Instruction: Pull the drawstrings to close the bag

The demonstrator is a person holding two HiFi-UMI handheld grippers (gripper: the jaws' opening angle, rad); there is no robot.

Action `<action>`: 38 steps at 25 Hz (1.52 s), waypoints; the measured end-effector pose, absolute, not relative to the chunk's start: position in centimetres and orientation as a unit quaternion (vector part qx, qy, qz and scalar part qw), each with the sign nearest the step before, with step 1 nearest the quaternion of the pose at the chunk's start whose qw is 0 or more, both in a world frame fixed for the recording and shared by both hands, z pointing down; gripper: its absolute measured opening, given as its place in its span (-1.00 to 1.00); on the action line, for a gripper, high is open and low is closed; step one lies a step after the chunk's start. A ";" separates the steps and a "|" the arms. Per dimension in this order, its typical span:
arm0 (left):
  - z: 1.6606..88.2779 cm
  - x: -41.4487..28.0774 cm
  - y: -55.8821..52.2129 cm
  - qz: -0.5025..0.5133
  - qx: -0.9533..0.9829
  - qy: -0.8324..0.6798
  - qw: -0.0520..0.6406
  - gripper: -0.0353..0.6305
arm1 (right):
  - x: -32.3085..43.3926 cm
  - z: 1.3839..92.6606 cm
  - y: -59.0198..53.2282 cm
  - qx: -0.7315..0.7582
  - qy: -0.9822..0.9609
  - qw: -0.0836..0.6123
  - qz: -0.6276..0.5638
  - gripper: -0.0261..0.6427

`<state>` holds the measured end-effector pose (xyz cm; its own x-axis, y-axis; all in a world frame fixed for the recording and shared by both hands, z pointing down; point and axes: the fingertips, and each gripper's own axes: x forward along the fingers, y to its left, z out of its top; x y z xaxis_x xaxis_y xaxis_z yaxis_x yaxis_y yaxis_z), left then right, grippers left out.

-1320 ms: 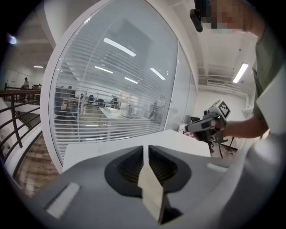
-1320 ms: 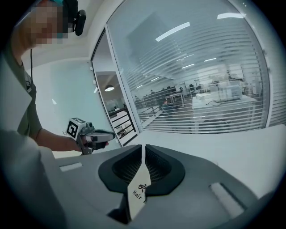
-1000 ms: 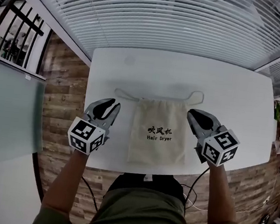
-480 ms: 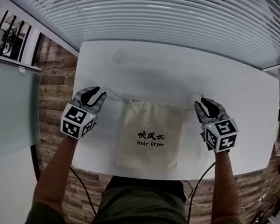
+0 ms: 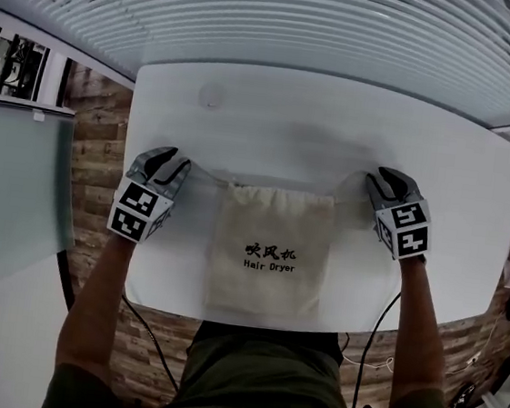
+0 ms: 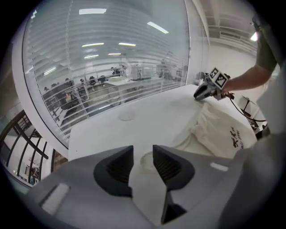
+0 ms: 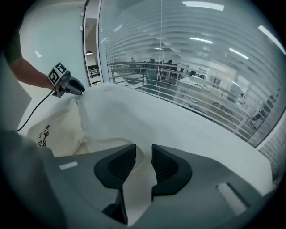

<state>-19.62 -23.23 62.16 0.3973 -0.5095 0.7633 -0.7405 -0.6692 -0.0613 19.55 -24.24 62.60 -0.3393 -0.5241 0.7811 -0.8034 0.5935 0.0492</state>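
L gripper [image 6: 143,154]: jaws are held narrowly apart, not clenched; a strip of table [image 6: 134,120] is seen thru the gap. A small loop of the L drawstring [image 6: 144,162] is laid on the table betw. the two pads, just inside the tips. Whether either pad touches it can't be told. Right of the jaws, the string is run to the bag [image 6: 223,129], at its gathered top corner.

R gripper [image 7: 144,154]: jaws are likewise kept a little apart, w/ nothing clamped. The R drawstring [image 7: 107,142] is seen curving in from the left of the jaws, up to the left-hand pad's tip at the mouth of the gap. The bag is seen left of these jaws.

Head view: the bag is laid flat on the table betw. both sets of jaws, printed side up. Each string is stretched outward from a top corner to the nearest jaw tips.
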 end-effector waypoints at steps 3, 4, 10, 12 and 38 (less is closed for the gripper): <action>62.7 -19.8 -23.2 0.405 0.820 -0.376 0.147 -0.59 | 19.5 62.8 -24.3 0.407 -0.805 0.393 0.179 -0.63; 62.9 -20.0 -23.2 0.407 0.819 -0.376 0.148 -0.59 | 19.6 62.7 -24.3 0.406 -0.806 0.391 0.180 -0.63; 63.5 -20.8 -23.1 0.410 0.815 -0.377 0.158 -0.59 | 19.6 62.9 -24.1 0.409 -0.807 0.379 0.194 -0.66; 63.6 -20.8 -23.0 0.411 0.816 -0.372 0.164 -0.59 | 19.5 62.9 -24.1 0.408 -0.808 0.376 0.198 -0.67; 53.1 -18.7 -21.3 0.439 0.806 -0.394 -0.035 -0.85 | 20.0 52.8 -21.3 0.446 -0.805 0.388 0.053 -0.88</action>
<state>-18.73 -21.26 53.10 0.3027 -0.6669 0.6809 -0.6054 -0.6863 -0.4031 19.99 -21.27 52.78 -0.3017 -0.6766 0.6718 -0.7588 0.5970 0.2605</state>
